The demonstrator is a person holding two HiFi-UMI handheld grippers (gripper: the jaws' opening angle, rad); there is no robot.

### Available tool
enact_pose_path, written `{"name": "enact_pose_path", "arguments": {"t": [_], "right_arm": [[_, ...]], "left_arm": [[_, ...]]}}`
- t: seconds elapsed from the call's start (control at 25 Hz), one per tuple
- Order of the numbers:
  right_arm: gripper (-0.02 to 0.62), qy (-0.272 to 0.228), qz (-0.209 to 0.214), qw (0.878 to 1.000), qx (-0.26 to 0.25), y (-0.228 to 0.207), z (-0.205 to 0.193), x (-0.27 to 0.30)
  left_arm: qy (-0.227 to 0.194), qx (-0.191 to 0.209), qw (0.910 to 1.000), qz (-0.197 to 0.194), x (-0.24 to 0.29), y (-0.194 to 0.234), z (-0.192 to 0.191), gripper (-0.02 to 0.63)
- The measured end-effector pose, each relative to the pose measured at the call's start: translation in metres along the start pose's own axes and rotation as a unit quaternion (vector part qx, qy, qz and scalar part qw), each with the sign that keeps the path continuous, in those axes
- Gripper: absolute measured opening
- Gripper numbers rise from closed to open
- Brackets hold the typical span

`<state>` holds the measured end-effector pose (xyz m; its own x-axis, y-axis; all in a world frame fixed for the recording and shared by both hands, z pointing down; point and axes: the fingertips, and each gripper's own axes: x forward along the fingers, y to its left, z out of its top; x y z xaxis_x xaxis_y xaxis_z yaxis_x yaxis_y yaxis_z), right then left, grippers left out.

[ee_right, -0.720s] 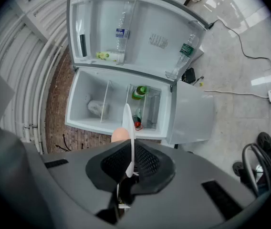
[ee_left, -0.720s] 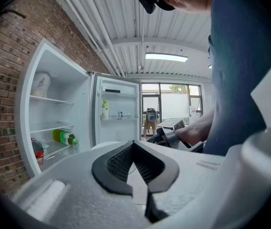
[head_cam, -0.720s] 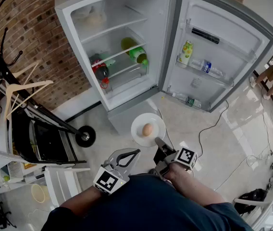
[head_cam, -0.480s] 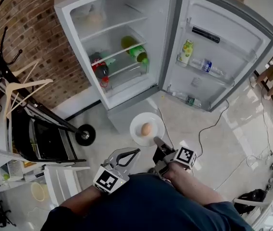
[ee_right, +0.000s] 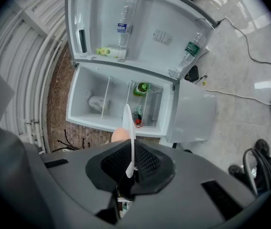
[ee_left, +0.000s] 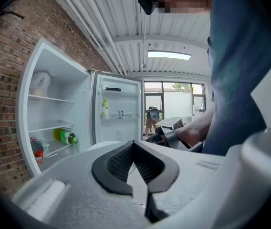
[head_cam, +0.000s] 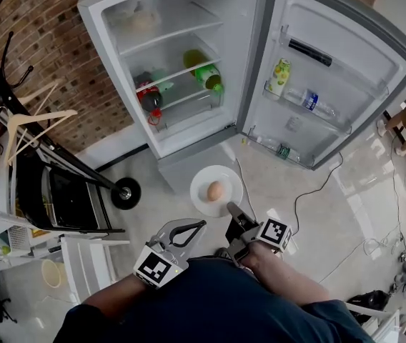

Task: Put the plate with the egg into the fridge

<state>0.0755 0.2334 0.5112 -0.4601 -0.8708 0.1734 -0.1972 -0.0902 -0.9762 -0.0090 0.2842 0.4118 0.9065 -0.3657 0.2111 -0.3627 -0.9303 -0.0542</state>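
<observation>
White plate (head_cam: pixel 203 180), with the egg (head_cam: pixel 215 191) at its middle, hangs over the floor just near of the open fridge (head_cam: pixel 242 56). The right gripper (head_cam: pixel 230 207) pinches its near rim. To its left, the left gripper (head_cam: pixel 201 224) is pressed together, empty.

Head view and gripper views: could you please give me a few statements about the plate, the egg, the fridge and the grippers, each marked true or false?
1. The right gripper is shut on the rim of the plate. True.
2. The egg lies on a shelf in the fridge. False: it lies on the plate, held in front of the fridge.
3. The door is closed. False: it stands wide open.
4. The left gripper holds nothing. True.
5. A green bottle lies on a shelf inside the fridge. True.
</observation>
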Motion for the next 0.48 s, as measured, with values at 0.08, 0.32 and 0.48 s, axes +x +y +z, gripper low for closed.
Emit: {"name": "enact_pose_path", "arguments": {"t": [0.08,0.32,0.48], "right_arm": [[0.018,0.004,0.004,1.0,-0.006,0.0,0.008,-0.001],[0.018,0.024,0.008,1.0,0.003,-0.01,0.023,-0.002],[0.018,0.028,-0.001,1.0,0.001,-0.018,0.034,-0.001]], "left_arm": [[0.001,0.0,1.0,0.005,0.007,-0.003,0.0,0.005],[-0.003,-0.019,0.9993,0.031,0.025,-0.007,-0.001,0.005],[-0.009,-0.029,0.9985,0.045,0.033,-0.002,0.0,0.005]]}}
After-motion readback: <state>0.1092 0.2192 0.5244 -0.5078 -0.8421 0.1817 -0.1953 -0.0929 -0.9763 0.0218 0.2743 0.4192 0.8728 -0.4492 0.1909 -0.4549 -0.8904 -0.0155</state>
